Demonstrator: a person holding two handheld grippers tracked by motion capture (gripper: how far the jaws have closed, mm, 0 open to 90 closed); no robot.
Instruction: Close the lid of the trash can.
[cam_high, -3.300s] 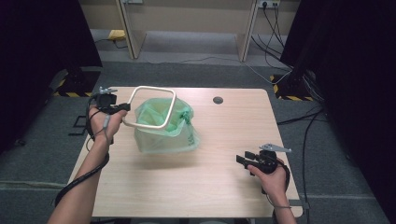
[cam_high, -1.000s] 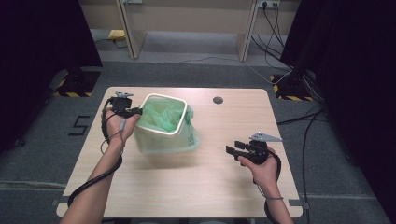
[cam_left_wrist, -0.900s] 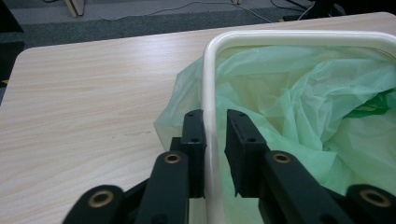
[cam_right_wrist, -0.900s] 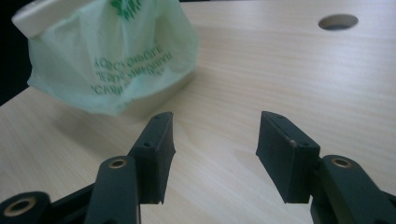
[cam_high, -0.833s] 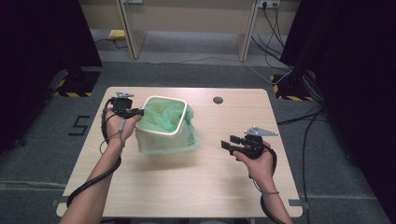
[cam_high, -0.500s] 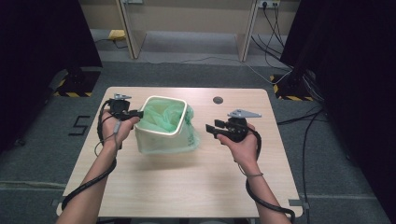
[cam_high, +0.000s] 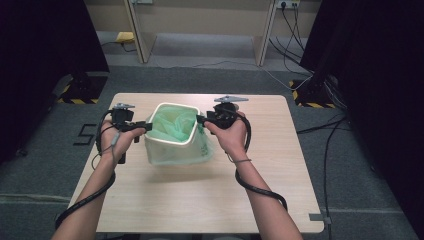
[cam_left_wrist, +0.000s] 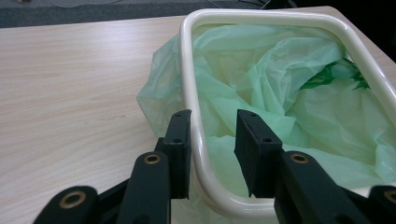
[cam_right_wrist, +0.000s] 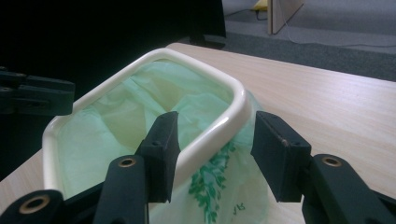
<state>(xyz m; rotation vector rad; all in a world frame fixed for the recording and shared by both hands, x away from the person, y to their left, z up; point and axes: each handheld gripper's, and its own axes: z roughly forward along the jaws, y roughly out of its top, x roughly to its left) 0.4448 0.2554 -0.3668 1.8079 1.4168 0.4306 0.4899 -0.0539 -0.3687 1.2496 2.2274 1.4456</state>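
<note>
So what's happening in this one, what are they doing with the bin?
A person at a wooden table is working on a small cream bin lined with a green plastic bag. The left gripper has its fingers open on either side of the cream rim ring on one side. The right gripper straddles the opposite side, also open. Neither is clamped on it yet.

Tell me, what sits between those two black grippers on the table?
A cream bin lined with a green plastic bag sits between the left gripper and right gripper, as the high view shows. Each gripper's open jaws straddle the bin's rim.
</note>
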